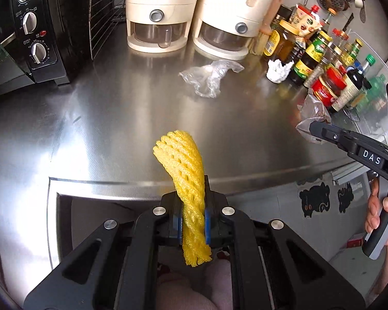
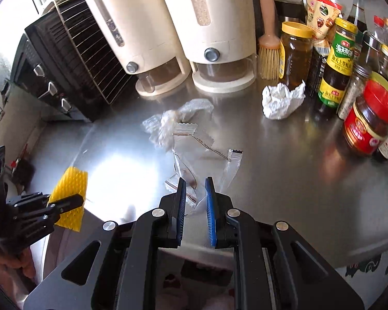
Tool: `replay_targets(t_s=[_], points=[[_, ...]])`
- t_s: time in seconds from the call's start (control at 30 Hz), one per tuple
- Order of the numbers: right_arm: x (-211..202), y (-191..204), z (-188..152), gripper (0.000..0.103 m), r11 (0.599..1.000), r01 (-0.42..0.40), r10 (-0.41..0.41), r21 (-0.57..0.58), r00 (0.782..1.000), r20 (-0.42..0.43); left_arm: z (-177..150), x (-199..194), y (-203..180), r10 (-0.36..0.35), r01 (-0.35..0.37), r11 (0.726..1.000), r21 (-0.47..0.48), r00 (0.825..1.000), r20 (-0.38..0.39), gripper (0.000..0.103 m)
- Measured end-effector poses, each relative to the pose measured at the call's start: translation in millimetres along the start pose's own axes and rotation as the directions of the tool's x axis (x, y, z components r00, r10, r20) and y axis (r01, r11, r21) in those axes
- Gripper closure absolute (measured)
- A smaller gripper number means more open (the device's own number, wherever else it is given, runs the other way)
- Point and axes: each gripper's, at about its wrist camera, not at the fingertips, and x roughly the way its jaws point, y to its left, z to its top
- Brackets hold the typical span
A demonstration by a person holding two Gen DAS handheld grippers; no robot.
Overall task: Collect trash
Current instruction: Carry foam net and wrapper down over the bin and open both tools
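A stainless-steel kitchen counter [image 2: 284, 170] stretches back to two cream dispensers [image 2: 168, 33] and a crowd of sauce bottles. The left gripper [image 1: 193, 222] is clamped on a yellow foam fruit net [image 1: 187, 180], held off the counter by its front edge. The right gripper [image 2: 196, 199] stands part open, its jaws straddling the near end of a clear zip-seal bag [image 2: 201, 155] without pinching it. Collection looks midway: closing on that bag seems next. Loose on the steel I count one crumpled clear plastic wrap [image 2: 173, 118] and one white paper wad [image 2: 282, 102].
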Motion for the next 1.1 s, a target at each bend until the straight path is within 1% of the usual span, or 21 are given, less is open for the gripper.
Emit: replay_targets(t_s=[0.13, 0.23, 0.33, 0.4, 0.5, 0.6, 0.73, 0.83, 1.0, 1.1], points=[[-13.9, 3.2, -38.2, 0.087, 1.000, -0.014, 0.015, 0.023, 1.000, -0.021, -28.4, -9.5, -13.8, -0.022, 0.023, 0.999, 0.026, 1.000, -0.021, 0.093], [-24.0, 5.3, -69.2, 0.087, 0.999, -0.021, 0.024, 0.038, 0.998, -0.056, -50.1, -11.7, -21.9, -0.042, 0.044, 0.998, 0.039, 0.998, -0.051, 0.093], [-27.5, 6.7, -96.7, 0.087, 0.998, -0.027, 0.032, 0.049, 0.994, -0.103, -72.2, -5.2, -26.8, -0.052, 0.056, 0.997, 0.052, 0.995, -0.087, 0.093], [-22.4, 4.6, -116.9, 0.087, 0.998, -0.028, 0.036, 0.060, 0.989, -0.145, -86.3, 6.0, -27.8, -0.059, 0.065, 0.997, 0.047, 0.991, -0.121, 0.093], [-5.2, -2.1, -145.0, 0.087, 0.995, -0.023, 0.043, 0.094, 0.976, -0.213, -106.3, 27.5, -28.9, -0.070, 0.078, 0.996, 0.036, 0.982, -0.177, 0.093], [16.1, -7.8, -167.1, 0.087, 0.994, -0.006, 0.036, 0.112, 0.963, -0.266, -122.9, 48.9, -29.1, -0.103, 0.108, 0.994, 0.011, 0.970, -0.220, 0.093], [43.1, -16.0, -186.3, 0.087, 0.989, 0.012, 0.034, 0.144, 0.950, -0.312, -140.3, 80.1, -31.0, -0.117, 0.123, 0.992, 0.005, 0.956, -0.268, 0.093], [62.5, -22.0, -193.7, 0.087, 0.987, 0.026, 0.030, 0.161, 0.942, -0.335, -151.9, 110.3, -34.1, -0.098, 0.112, 0.993, 0.028, 0.943, -0.317, 0.093], [99.8, -32.4, -214.6, 0.087, 0.979, 0.069, 0.010, 0.193, 0.925, -0.379, -168.2, 158.6, -35.2, -0.102, 0.122, 0.992, 0.031, 0.922, -0.373, 0.093], [123.3, -41.8, -226.5, 0.087, 0.967, 0.083, 0.023, 0.240, 0.914, -0.406, -174.8, 185.0, -35.7, -0.091, 0.119, 0.992, 0.044, 0.910, -0.404, 0.093]])
